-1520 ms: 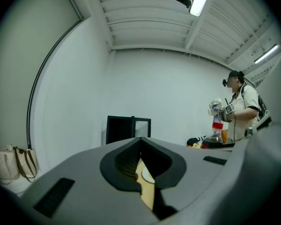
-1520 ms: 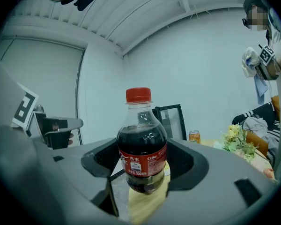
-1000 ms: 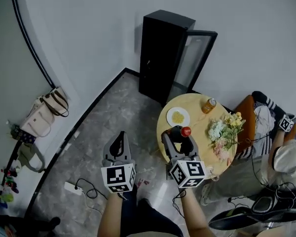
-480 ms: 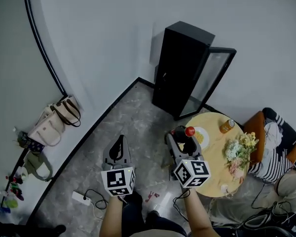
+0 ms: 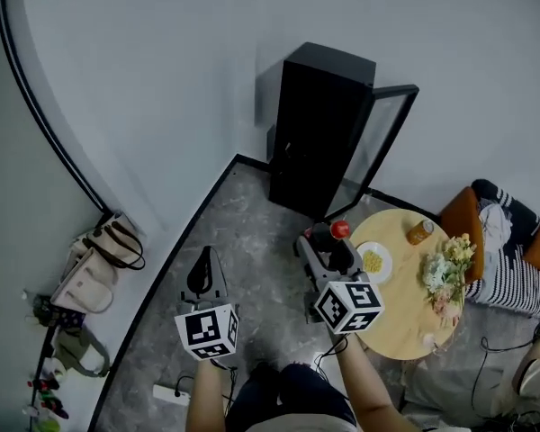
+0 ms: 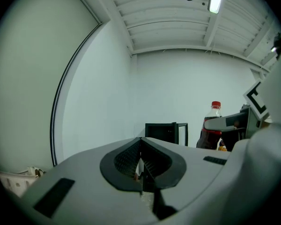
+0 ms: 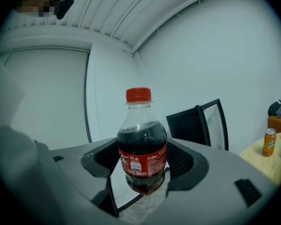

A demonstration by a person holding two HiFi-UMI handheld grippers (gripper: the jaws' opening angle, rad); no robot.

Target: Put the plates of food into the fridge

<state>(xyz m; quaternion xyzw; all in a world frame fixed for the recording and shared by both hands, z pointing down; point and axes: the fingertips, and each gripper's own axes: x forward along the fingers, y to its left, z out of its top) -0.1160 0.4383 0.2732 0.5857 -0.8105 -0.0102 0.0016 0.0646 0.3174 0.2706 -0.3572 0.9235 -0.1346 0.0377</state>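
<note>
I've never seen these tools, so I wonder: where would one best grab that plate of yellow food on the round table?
Probably the rim. The plate lies flat and shallow near the table edge on the fridge side, so jaws coming in level from there could pinch the rim, one above, one below, clear of the food.

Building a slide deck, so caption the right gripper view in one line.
Right hand-held gripper shut on an upright cola bottle, open black fridge behind.
</note>
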